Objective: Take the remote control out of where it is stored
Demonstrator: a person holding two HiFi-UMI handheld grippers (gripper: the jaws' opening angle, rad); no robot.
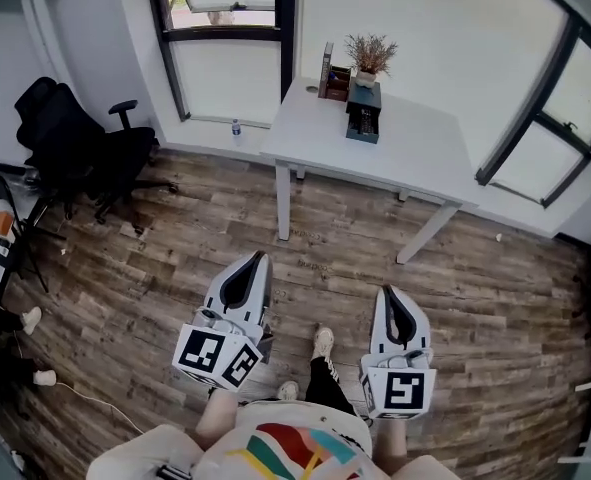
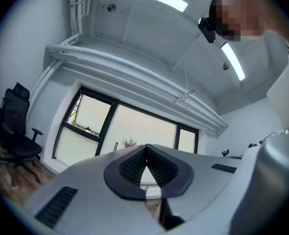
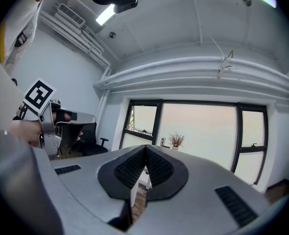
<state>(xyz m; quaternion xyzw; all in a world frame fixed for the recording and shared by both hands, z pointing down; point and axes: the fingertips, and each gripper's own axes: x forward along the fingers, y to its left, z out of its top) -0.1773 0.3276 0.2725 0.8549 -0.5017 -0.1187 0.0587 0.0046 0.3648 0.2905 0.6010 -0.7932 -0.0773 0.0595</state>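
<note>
While I stand on the wooden floor point(image 1: 155, 258), well apart from the white desk point(image 1: 415, 153), I hold both tools low in front of my body, their tips aimed toward that desk. My left gripper point(image 1: 260, 258) is clenched on nothing: in its own view the two ribbed pads point(image 2: 132, 166) meet at the tip, with only a thin wedge of daylight lower down between them, and no object sits there. My right gripper point(image 1: 388, 292) is clenched in the same way, its pads pressed together at the front and empty. Each one carries its marker cube point(image 1: 216, 356) on the end nearest me, and in the right gripper view I see the left one off to the side with its cube turned upward. On the far end of the desk stands a small dark drawer box point(image 1: 363, 120), with a potted dry plant point(image 1: 370, 58) on top of it and a couple of upright items just beside it on the left, too small for me to name. No view shows the remote control, so I cannot tell where it lies. A black office chair point(image 1: 75, 143) sits near the left wall, and a small bottle point(image 1: 236, 128) stands on the floor under the window point(image 1: 225, 73). My shoe point(image 1: 322, 342) shows between the two grippers
</note>
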